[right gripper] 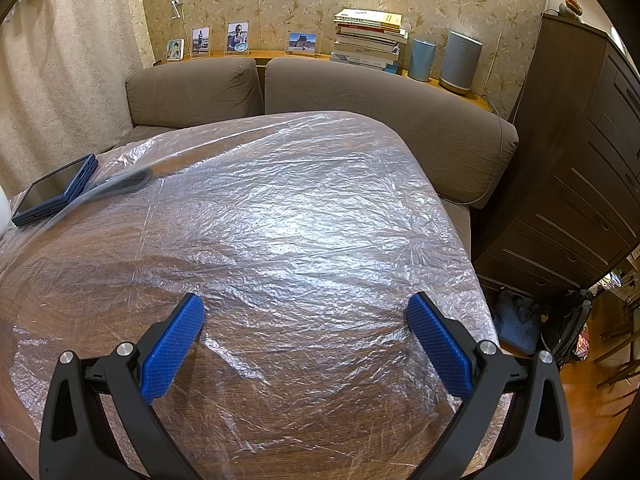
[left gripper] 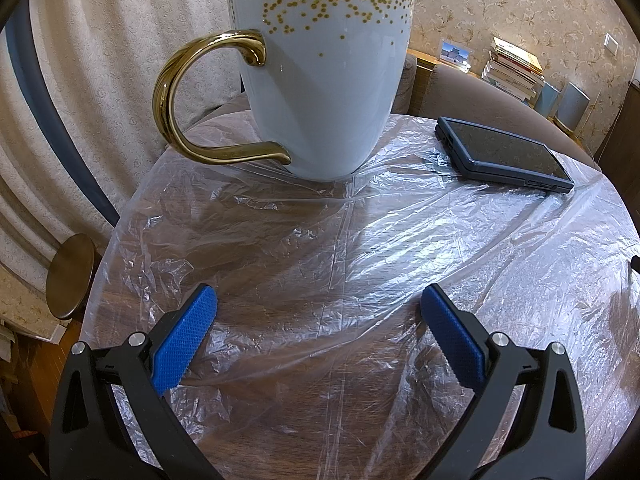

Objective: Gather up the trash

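Note:
A crinkled clear plastic sheet covers the round wooden table; it also shows in the right wrist view. A white mug with gold dots and a gold handle stands on the sheet at the far side. A dark blue cased device lies on the sheet to the right of the mug, and shows at the left in the right wrist view. My left gripper is open and empty, low over the sheet in front of the mug. My right gripper is open and empty above the sheet.
A brown sofa stands behind the table. A shelf behind it holds stacked books, photo frames and two cylinders. A dark wooden dresser stands at the right. A small round stool sits left of the table by the curtain.

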A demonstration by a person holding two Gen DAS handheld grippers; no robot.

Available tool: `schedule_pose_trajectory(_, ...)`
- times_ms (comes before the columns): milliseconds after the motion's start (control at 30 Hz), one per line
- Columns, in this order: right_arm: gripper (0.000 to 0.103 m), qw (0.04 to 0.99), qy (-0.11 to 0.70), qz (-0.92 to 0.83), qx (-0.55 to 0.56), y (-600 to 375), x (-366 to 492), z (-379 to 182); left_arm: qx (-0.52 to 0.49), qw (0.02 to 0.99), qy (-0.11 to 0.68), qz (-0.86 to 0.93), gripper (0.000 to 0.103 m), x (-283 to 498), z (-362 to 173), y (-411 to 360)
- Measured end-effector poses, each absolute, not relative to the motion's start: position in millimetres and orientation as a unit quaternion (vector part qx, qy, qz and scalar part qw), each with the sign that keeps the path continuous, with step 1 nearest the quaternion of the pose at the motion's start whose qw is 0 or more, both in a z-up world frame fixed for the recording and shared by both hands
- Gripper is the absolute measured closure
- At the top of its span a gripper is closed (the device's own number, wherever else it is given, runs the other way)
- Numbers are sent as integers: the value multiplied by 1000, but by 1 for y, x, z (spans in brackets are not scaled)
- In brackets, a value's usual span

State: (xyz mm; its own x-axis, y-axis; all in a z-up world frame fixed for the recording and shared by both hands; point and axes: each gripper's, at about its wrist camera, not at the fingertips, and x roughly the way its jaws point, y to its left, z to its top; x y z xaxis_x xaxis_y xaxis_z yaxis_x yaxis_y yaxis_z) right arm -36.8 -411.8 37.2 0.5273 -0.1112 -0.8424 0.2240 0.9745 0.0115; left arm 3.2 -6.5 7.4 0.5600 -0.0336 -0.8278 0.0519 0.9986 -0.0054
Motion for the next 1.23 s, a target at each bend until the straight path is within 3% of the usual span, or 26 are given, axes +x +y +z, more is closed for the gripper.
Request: schedule_pose_trajectory(1233, 4, 872, 477, -96, 59, -411, -38, 38, 11, 883, 469, -28, 1, 8, 7, -8)
